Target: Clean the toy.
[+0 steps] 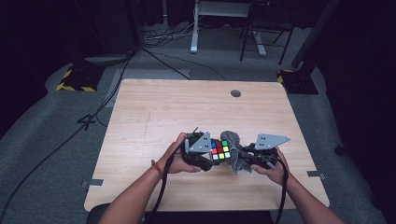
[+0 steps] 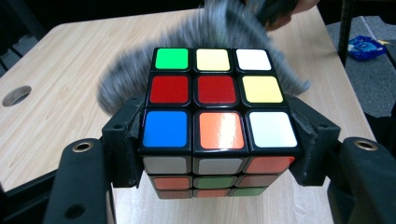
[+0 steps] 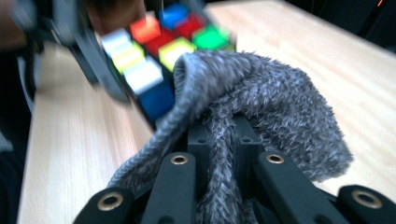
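Black jaws of your left gripper (image 2: 219,154) are clamped on the opposite side faces of the puzzle cube (image 2: 218,100), holding it above the near middle of the table (image 1: 154,102). Your right gripper (image 3: 219,172) is clenched on a bunched grey cloth (image 3: 261,102), pressed against the cube's far side. Judged rigid, light and glossy, the cube could slip or twist a layer; keep hold on flat faces. The cloth is soft and limp; grip it by a thick fold.

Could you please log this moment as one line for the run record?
left gripper: shut on puzzle cube | right gripper: shut on grey cloth | cloth against cube, above table
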Tool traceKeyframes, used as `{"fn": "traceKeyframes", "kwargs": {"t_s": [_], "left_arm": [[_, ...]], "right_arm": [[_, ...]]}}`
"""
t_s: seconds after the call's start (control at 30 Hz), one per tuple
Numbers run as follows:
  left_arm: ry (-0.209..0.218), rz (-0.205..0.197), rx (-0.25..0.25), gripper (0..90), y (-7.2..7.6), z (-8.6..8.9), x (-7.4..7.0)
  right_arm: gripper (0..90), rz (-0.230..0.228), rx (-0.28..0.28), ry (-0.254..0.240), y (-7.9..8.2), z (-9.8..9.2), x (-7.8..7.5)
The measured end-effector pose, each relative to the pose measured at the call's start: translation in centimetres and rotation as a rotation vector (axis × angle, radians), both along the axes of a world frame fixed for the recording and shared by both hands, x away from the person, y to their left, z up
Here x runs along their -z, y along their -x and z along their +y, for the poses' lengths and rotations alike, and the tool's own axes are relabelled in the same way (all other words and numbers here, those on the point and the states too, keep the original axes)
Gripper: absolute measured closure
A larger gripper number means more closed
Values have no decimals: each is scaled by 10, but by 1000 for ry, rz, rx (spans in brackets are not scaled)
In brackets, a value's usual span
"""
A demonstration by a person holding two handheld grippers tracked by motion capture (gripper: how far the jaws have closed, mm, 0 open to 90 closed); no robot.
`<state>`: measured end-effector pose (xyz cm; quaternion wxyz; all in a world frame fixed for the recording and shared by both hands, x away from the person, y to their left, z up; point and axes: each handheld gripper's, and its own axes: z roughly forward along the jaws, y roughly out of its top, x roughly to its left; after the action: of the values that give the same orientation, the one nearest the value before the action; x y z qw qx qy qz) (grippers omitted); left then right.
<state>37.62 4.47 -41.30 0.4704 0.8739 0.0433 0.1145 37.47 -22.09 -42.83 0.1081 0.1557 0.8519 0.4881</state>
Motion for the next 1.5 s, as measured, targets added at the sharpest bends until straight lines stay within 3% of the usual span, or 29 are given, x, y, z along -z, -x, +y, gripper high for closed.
{"fn": "traceKeyframes", "kwargs": {"t_s": [0.07, 0.23, 0.33, 0.4, 0.5, 0.57, 0.67, 0.73, 0.87, 0.93, 1.0, 1.2, 1.3, 1.37, 1.5], "left_arm": [[-3, -12, -12, 336, -1, 2, 0], [10, 7, -44, 336, -9, 9, 0], [6, 37, -47, 337, -13, 10, 5], [-5, 46, -32, 337, -12, 7, 10], [4, 61, 32, 336, -6, -1, 10], [2, 52, 73, 337, 2, -6, 8], [14, 30, 88, 336, 9, -9, 2], [49, 36, 86, 336, 8, -5, -2], [103, 20, 27, 337, 1, 8, -10], [98, 26, 5, 336, -3, 13, -9], [106, 36, 2, 336, -7, 17, -8], [61, 23, -28, 337, -10, 20, -5], [41, 41, -6, 336, -8, 16, 1], [15, 46, 22, 336, -4, 8, 4], [-20, 42, 68, 336, 5, -8, 9]], "right_arm": [[819, 24, -14, 20, -2, 2, 5], [818, 51, -57, 70, -1, 7, 9], [818, 35, -62, 41, 1, 5, 5], [818, 15, -54, -4, 3, 2, -1], [818, -22, -17, -75, 4, -5, -9], [818, -40, 24, -85, 3, -8, -10], [819, -20, 34, -45, -1, -7, -5], [818, 11, 18, 10, -3, -3, 1], [818, 46, -47, 76, -2, 8, 11], [817, 41, -71, 65, 3, 13, 10], [816, 20, -61, 55, 5, 14, 5], [818, -11, -38, -35, 6, 1, -5], [818, -39, -19, -93, 7, -5, -13], [818, -62, 8, -100, 8, -6, -15], [817, -59, 46, -89, 5, -7, -13]]}}
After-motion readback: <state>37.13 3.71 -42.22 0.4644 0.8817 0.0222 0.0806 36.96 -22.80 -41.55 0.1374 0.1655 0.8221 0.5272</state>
